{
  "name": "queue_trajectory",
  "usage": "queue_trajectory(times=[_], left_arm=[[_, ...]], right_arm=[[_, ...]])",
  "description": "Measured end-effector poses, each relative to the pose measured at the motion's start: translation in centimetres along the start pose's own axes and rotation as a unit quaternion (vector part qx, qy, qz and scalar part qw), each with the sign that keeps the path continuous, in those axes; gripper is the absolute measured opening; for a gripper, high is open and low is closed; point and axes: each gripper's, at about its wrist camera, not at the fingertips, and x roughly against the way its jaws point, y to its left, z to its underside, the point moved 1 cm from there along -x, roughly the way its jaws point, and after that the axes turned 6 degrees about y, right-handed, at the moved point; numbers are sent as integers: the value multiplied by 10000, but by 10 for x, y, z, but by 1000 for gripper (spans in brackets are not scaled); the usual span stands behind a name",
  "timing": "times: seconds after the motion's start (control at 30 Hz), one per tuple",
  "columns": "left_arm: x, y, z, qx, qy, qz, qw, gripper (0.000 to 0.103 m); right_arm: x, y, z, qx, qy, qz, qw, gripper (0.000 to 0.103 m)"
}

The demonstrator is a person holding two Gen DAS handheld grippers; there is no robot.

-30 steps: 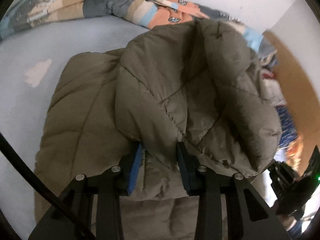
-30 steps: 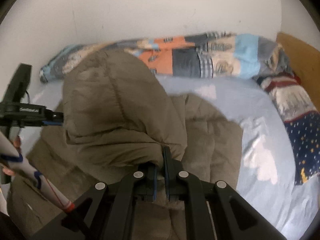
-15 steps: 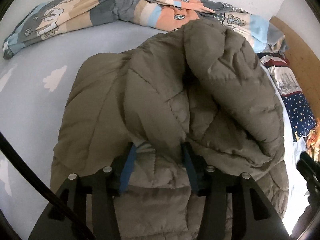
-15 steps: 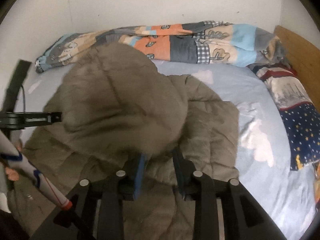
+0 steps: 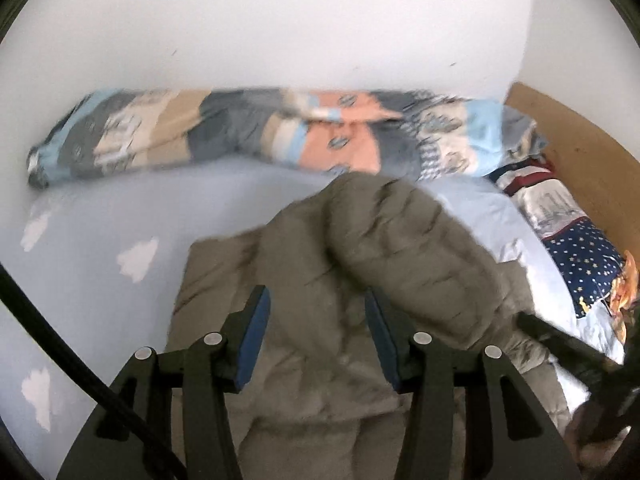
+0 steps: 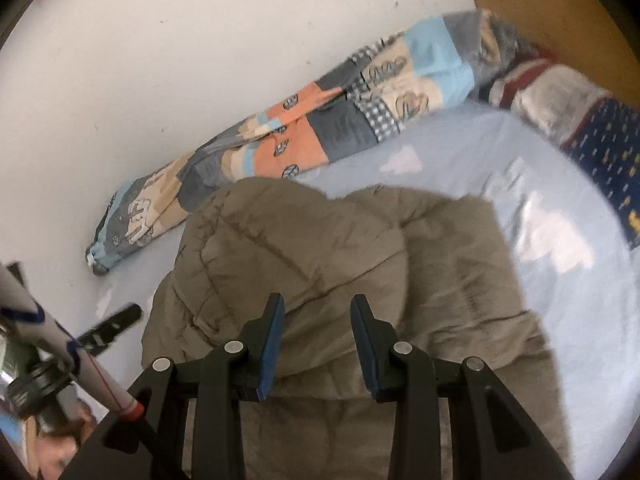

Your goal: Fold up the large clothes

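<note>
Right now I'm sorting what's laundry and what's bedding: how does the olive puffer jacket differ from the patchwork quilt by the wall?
The olive puffer jacket is one plain colour; the patchwork quilt has orange, blue, grey and cream patches with drawings. The jacket lies folded over itself in the middle of the bed sheet, just ahead of both tongs; the quilt is bunched into a long roll against the wall. Both are soft, padded and rest on the bed.
</note>
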Motion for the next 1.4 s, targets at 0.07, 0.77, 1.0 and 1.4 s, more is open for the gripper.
queue_trajectory(times=[0.07,0.77,1.0,1.4], left_arm=[[-3,-17,-1,-239,-131,38,9996,53],[-99,-38,42,-504,1185,-132,9916,56],[-79,-44,38,-647,885,-227,9937,56],[-76,-12,37,-267,1034,-472,9932,63]], right_arm=[[-12,1,0,69,19,88,9999,37],[-74,-23,18,-2,880,276,9957,39],[-64,-15,9,55,852,367,9957,40],[-64,20,-3,466,472,127,9977,40]])
